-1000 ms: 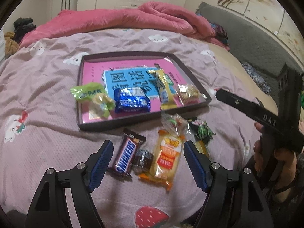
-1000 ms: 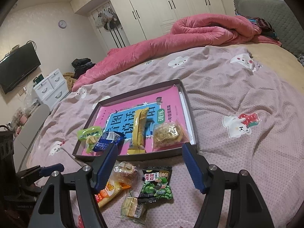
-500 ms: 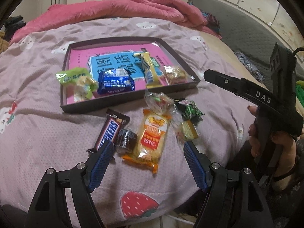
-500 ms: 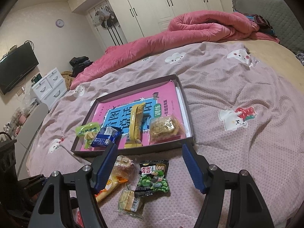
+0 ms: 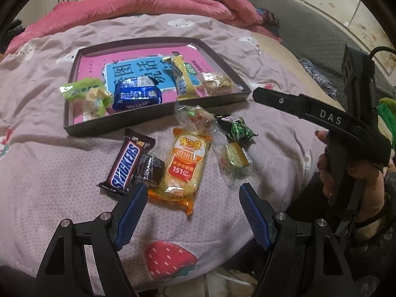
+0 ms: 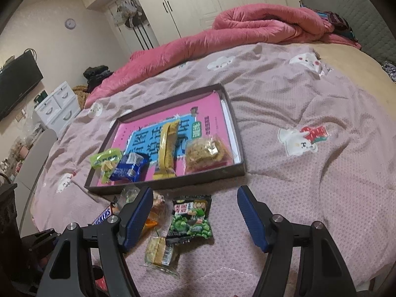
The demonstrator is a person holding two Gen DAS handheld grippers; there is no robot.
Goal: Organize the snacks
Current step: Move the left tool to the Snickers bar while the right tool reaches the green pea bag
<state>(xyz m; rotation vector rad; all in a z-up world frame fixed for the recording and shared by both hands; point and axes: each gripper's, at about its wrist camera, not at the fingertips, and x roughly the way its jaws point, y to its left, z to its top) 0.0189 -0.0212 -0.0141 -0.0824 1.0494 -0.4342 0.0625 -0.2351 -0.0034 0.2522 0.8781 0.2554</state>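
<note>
A dark shallow tray [image 5: 153,115] [image 6: 212,174] lined with a pink and blue book lies on the bed. In it are a green packet [image 5: 85,91], a blue packet [image 5: 136,95], a yellow bar [image 5: 182,76] and a clear bag of brown snack [image 5: 216,83]. Loose in front of the tray lie a Snickers bar [image 5: 126,162], a small dark sweet [image 5: 149,169], an orange rice-cracker pack [image 5: 184,167], a clear bag [image 5: 195,118], a green pea packet [image 6: 193,219] and a small cake [image 6: 158,250]. My left gripper [image 5: 191,204] is open just short of the orange pack. My right gripper [image 6: 194,214] is open above the pea packet.
A pink quilt [image 6: 247,27] is heaped at the far side of the bed. The bed's near edge [image 5: 198,269] runs just below the left gripper. A hand [image 5: 346,180] holds the right gripper's handle at the right of the left wrist view. Drawers [image 6: 57,106] stand at left.
The left wrist view has pulled back and tipped down: tray and loose snacks sit higher and farther, and the bed's edge shows. The right gripper has crept closer to the pea packet.
</note>
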